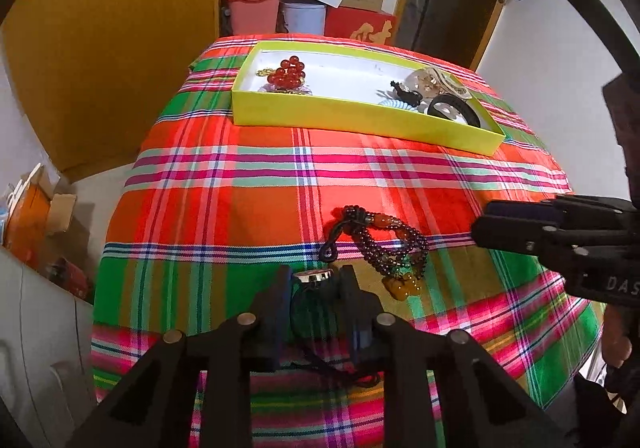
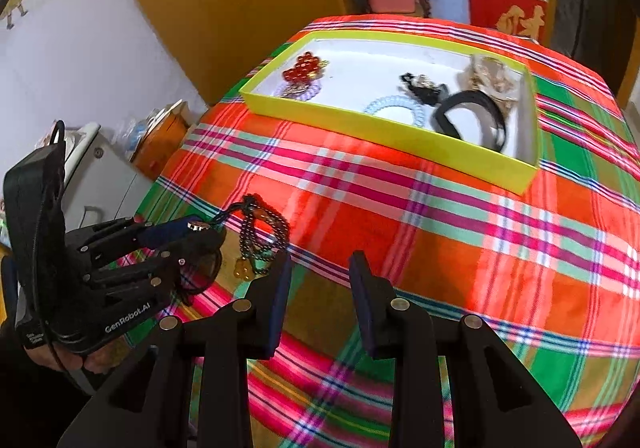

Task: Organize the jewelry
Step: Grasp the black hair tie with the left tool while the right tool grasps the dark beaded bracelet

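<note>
A: Jewelry – L claw [image 1: 316, 290] clamped on a small round pendant w/ silver rim [image 1: 314, 277], its dark cord [image 1: 340, 368] trailing under the fingers.
B: R claw?
A: R claw [image 2: 320, 268] parted, nothing between the pads, hanging over the plaid cloth [image 2: 460, 248] on the bench.
B: Next out?
A: Dark bead strand w/ amber pieces [image 1: 384, 244] lies on the cloth just beside L claw, to its right.
B: Far end?
A: Yellow tray [image 1: 360, 116] at back of bench. Inside: red bead cluster [image 1: 290, 72] at left, pale coil tie [image 2: 394, 106] mid, black band [image 2: 472, 116] at right.
</note>
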The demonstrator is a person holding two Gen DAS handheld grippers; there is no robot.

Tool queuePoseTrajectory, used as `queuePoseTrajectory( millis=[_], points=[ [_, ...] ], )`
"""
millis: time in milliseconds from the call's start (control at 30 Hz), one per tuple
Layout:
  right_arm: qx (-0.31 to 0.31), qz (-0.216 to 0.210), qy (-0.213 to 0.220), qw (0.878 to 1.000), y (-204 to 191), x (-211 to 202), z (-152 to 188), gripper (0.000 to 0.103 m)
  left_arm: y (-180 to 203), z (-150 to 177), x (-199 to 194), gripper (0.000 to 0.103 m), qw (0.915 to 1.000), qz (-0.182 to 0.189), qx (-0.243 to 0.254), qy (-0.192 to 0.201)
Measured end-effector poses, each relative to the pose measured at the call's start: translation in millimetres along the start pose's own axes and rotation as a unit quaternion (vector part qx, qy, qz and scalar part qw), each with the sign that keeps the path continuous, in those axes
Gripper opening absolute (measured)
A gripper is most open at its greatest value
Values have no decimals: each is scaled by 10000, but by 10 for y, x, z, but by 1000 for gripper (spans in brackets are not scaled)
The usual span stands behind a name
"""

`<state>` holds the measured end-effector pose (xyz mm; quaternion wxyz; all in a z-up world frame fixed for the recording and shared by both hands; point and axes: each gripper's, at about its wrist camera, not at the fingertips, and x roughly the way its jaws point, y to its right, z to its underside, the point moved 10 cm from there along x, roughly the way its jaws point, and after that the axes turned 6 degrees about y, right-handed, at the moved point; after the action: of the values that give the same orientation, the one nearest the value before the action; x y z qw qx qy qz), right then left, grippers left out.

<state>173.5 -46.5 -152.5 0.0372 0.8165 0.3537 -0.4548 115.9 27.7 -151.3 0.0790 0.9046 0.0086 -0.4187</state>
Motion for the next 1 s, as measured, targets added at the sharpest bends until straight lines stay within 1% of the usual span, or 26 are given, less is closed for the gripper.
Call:
queuePoseTrajectory(
  millis=[133, 367, 467, 567, 600, 633, 700, 833, 1000],
  points=[
    [-254, -118, -69, 9996, -119, 136, -51, 31, -69, 15, -45, 23, 10000, -12, -59, 12],
    [-837, -159, -205, 9962, -292, 368, -104, 31, -231, 6, -125, 23, 9996, -27, -289, 69],
    [-1106, -92, -282, 9934, -336, 467, -90, 31, -278, -9, -155, 23, 9993, -38, -343, 105],
    [-1341, -10, -234, 9907, -359, 500, -107, 31, -319, -34, -177, 23, 9991, -33, -387, 140],
    [-1393, 27, -223, 9900, -363, 508, -112, 26, -330, -42, -185, 23, 9991, -28, -401, 151],
    [-1479, 101, -208, 9887, -362, 515, -113, 18, -336, -47, -188, 23, 9990, -24, -408, 158],
    [-1650, 254, -169, 9858, -356, 516, -117, 11, -342, -52, -190, 23, 9990, -17, -415, 166],
    [-1695, 347, -131, 9848, -354, 503, -110, 8, -340, -57, -200, 23, 9990, 2, -413, 174],
    [-1408, 302, -48, 9896, -302, 406, -116, 4, -316, -88, -226, 23, 9990, 29, -398, 211]
  ],
)
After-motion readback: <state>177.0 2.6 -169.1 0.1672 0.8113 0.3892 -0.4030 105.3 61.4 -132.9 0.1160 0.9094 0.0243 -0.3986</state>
